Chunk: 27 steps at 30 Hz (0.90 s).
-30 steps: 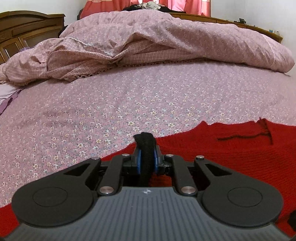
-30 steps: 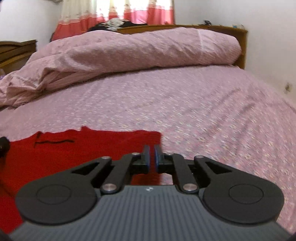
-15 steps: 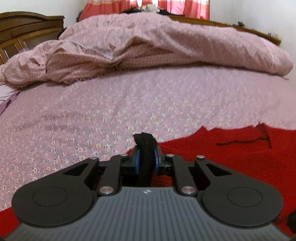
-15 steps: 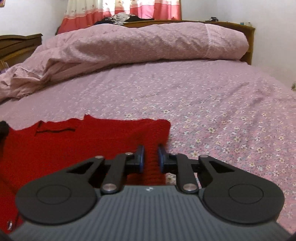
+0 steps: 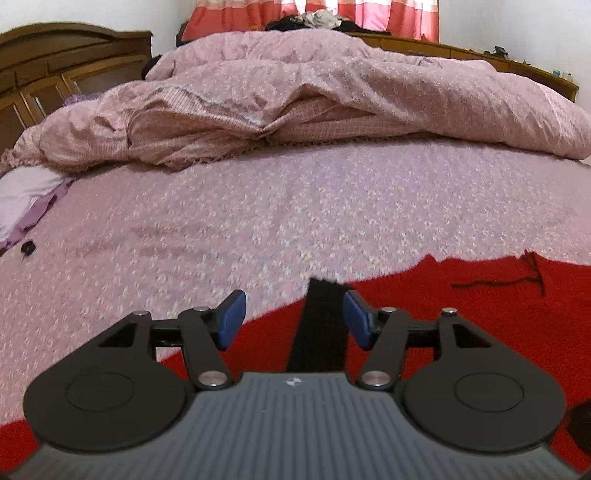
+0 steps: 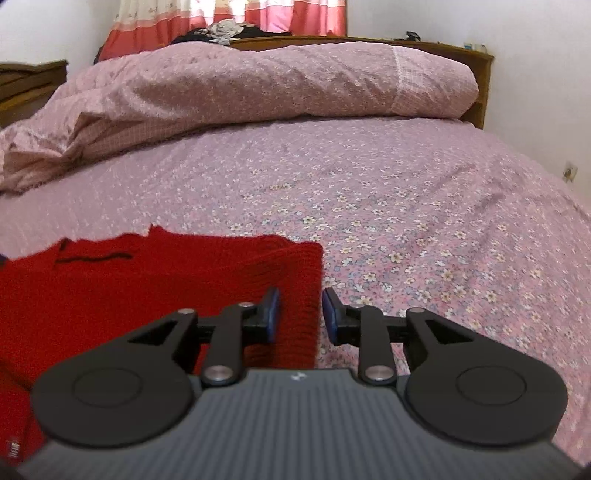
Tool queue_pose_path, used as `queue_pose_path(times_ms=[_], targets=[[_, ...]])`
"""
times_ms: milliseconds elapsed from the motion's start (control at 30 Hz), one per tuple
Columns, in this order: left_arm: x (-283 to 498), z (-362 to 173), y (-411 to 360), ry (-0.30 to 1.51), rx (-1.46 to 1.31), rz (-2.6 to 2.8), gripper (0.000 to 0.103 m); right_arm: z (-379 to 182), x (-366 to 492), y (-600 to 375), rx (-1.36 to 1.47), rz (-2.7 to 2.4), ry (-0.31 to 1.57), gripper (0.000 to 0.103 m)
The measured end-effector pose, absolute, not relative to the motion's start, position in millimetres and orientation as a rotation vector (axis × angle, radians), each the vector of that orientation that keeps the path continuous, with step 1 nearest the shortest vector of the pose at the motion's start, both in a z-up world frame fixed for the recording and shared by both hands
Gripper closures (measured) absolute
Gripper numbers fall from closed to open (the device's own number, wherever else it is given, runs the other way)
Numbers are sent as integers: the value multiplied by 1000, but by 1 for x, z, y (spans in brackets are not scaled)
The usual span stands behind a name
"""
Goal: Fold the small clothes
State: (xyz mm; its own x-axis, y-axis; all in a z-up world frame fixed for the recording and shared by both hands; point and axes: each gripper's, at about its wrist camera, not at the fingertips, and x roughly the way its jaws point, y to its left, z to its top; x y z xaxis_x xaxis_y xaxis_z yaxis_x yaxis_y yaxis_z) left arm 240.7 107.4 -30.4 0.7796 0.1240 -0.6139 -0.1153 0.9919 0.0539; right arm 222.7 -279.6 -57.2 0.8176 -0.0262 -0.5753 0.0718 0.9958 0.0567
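You're holding both claws apart: the left gripper (image 5: 293, 319) straddling the black strap (image 5: 320, 325), the right gripper (image 6: 300, 314) bracketing the red knitted garment (image 6: 110, 295) edge, lining up a pinch.

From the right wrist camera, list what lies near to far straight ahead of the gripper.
Right gripper, open astride the edge of the red knit garment → flowered bedsheet → rolled pink duvet → wooden headboard → pink and red curtain.
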Motion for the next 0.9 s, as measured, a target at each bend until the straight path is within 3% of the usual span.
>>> queue_pose_path(times_ms=[400, 567, 900], targets=[[232, -63, 107, 745, 71, 203, 39, -53, 186, -270, 72, 3, 658, 74], [235, -70, 114, 741, 63, 224, 37, -76, 188, -276, 98, -15, 669, 62], [207, -46, 124, 771, -27, 239, 36, -72, 184, -283, 166, -32, 668, 57]])
